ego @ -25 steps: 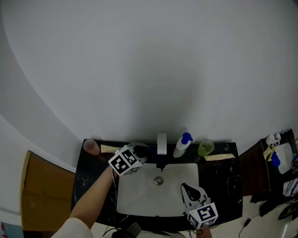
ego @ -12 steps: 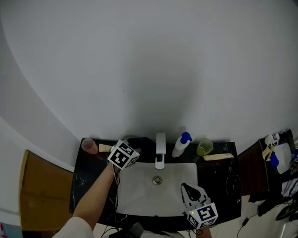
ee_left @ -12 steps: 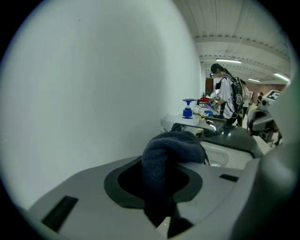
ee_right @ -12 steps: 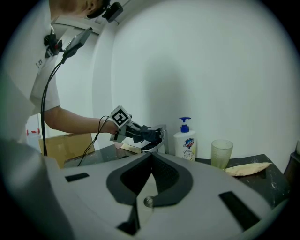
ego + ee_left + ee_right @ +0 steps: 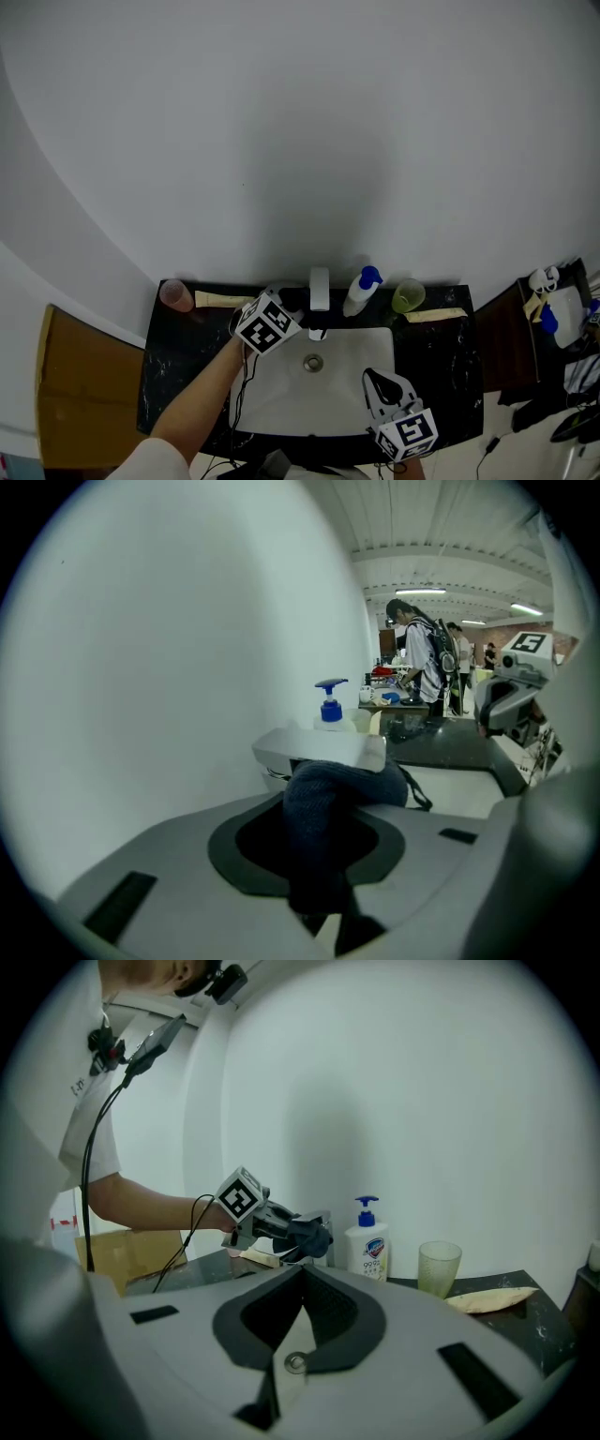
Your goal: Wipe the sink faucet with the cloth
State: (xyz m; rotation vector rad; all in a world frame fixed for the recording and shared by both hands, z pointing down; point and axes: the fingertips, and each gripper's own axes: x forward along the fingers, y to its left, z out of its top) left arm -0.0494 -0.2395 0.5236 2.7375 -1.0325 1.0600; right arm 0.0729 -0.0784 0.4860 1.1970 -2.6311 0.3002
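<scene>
As left claw (image 5: 298, 317) grips knit cloth (image 5: 333, 799) beneath flat spout (image 5: 323, 749), right claw (image 5: 300, 1307) sits closed.

The cloth (image 5: 323, 808) is showing a dark blue knitted weave, soft and a little rough. The faucet (image 5: 319, 750) is gleaming as smooth metal. The counter (image 5: 450, 361) is looking like glossy black stone with pale veins, and the sink basin (image 5: 291, 398) is looking smooth and white. The soap bottle (image 5: 367, 1246) and the cup (image 5: 439, 1267) are appearing as plastic, the cup translucent green.
</scene>
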